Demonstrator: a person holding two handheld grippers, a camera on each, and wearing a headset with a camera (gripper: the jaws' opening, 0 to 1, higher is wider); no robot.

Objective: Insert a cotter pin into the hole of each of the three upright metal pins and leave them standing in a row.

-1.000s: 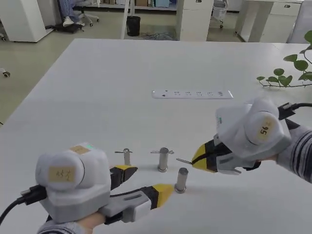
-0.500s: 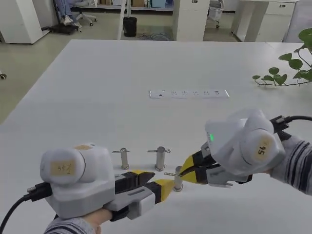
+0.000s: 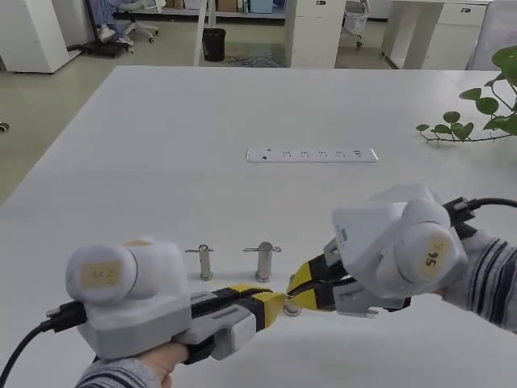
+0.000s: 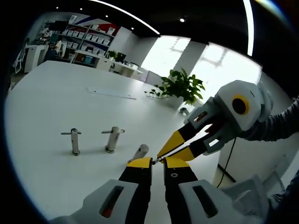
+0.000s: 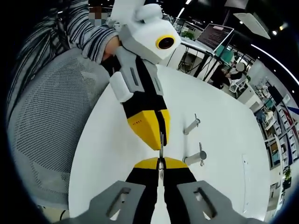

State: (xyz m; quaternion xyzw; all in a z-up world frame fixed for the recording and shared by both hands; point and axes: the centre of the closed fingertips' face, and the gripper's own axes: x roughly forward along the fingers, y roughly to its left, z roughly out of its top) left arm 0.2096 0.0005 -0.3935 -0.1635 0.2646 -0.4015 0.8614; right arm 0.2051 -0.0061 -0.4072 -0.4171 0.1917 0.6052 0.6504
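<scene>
Partly hidden: third metal pin [image 4: 140, 151], behind left gripper [image 4: 159, 163], fingers narrow; right gripper [image 5: 161, 164] pinching cotter pin [image 5: 161, 148]

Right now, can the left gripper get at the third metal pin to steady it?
Probably yes. The third metal pin stands just beside the left gripper, nothing between them. But its jaws look shut and would need opening, and the right gripper, holding the cotter pin, crowds the same spot.

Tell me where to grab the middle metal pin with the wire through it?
Probably the middle metal pin by its shaft below the cotter pin, from the near side: it stands upright, the cotter pin sticking out sideways near its top.
</scene>
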